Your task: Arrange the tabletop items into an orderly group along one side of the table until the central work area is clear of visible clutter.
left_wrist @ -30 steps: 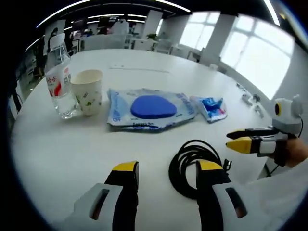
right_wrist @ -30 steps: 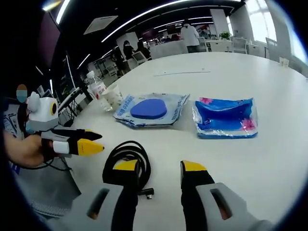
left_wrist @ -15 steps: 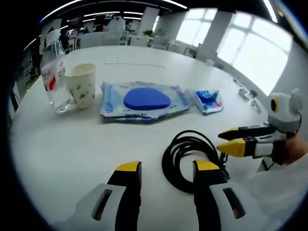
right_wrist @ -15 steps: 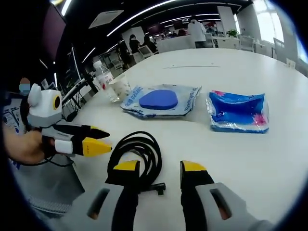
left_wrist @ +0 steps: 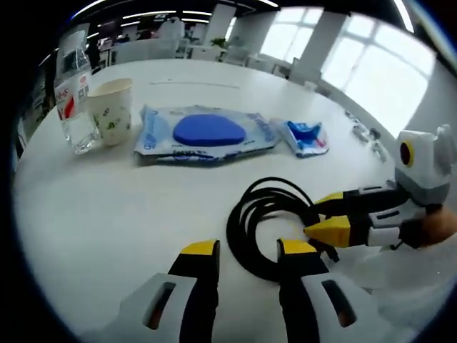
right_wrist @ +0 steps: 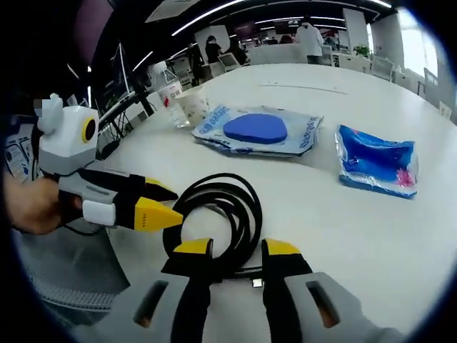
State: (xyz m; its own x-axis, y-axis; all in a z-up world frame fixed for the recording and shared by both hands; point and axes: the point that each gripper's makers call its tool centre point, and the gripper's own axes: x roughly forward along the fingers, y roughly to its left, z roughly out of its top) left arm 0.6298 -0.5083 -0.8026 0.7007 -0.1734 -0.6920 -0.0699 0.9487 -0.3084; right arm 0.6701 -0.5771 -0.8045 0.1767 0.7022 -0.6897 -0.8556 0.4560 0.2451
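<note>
Likely light and floppy, the coiled black cable (left_wrist: 268, 225) lies at the near table (left_wrist: 93, 207) edge; grab across several bundled loops so it keeps its coil. Left gripper (left_wrist: 246, 254) jaws moderately apart, empty, straddling the coil's near side. Right gripper (right_wrist: 228, 250) jaws narrowly apart, empty, over the cable's plug end.

Left gripper view looks low across the white table (left_wrist: 93, 207) from its near edge, facing windows at 1 o'clock; black cable coil (left_wrist: 268, 221) close at centre. Right gripper view sits equally low and near, aimed at the office interior at 12 o'clock, coil (right_wrist: 221, 214) close ahead. Both share the coil, the blue-pad packet (left_wrist: 203, 133) (right_wrist: 258, 130), bottle and cup.
</note>
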